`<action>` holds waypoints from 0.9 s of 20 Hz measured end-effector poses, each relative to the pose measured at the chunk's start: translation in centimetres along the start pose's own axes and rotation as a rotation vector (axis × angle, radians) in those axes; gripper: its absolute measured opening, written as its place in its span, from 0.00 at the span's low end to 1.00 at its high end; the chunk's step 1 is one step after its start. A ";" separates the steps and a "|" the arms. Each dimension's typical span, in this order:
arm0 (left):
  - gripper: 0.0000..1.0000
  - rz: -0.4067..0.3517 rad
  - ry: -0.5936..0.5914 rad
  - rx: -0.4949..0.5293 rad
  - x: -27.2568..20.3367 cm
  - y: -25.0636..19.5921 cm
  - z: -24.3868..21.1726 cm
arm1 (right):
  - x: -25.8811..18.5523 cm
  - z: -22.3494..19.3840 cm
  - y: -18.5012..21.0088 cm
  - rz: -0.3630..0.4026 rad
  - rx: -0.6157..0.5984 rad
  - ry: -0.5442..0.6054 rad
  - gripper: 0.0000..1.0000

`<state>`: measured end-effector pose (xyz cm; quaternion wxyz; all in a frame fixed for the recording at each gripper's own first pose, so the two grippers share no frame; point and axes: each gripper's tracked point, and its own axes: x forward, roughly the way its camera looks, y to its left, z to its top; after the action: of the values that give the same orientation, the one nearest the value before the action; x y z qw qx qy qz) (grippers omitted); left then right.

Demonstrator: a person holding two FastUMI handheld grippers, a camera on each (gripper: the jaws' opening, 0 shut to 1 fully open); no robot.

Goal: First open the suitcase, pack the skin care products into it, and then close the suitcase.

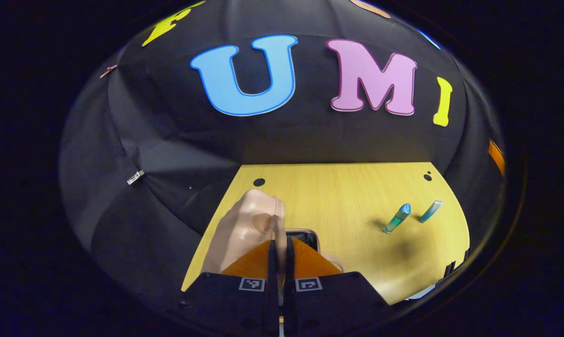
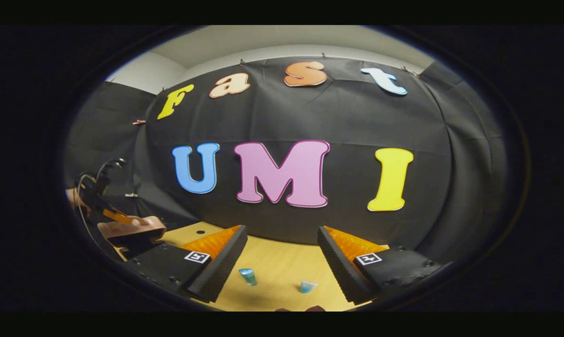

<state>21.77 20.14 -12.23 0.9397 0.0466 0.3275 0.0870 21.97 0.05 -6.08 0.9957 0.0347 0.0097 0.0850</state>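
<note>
A small beige-pink suitcase (image 1: 244, 224) lies at the left of the yellow table (image 1: 347, 192). Its lid is lifted a little, with a dark gap (image 1: 306, 238) under it. My left gripper (image 1: 278, 248) is shut on the lid's edge. In the right gripper view the suitcase (image 2: 132, 229) sits far left, held by that gripper's orange fingers (image 2: 117, 216). A teal bottle (image 1: 397, 218) and a teal tube (image 1: 430, 211) lie to the right on the table. My right gripper (image 2: 282, 262) hangs open above the bottle (image 2: 248, 276) and the tube (image 2: 307, 286), apart from both.
The table's far edge meets the black cloth wall (image 1: 310, 140). Small round holes (image 1: 259, 182) mark the tabletop's back corners. A hand (image 2: 71, 199) and cable show behind the left gripper. Bare wood lies between the suitcase and the two products.
</note>
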 end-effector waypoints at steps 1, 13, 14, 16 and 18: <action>0.09 -0.003 -0.009 -0.002 -0.6 2.2 0.2 | -0.1 0.6 0.2 -0.024 -0.010 -0.009 0.96; 0.09 0.173 0.057 -0.079 7.6 31.4 -7.2 | -2.2 3.4 8.2 -0.136 0.061 0.053 0.96; 0.10 0.175 0.089 -0.119 9.0 33.0 -9.0 | -2.6 3.4 8.3 -0.158 0.076 0.062 0.96; 0.09 0.159 0.139 -0.208 12.1 34.9 -12.4 | -3.3 3.2 8.0 -0.205 0.099 0.083 0.96; 0.09 0.137 0.186 -0.258 14.8 35.9 -14.9 | -4.2 2.6 7.7 -0.243 0.119 0.120 0.94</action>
<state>19.10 58.64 -27.70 0.8955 -0.0602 0.3951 0.1960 16.61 6.74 -2.86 0.9925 0.0871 0.0784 -0.0348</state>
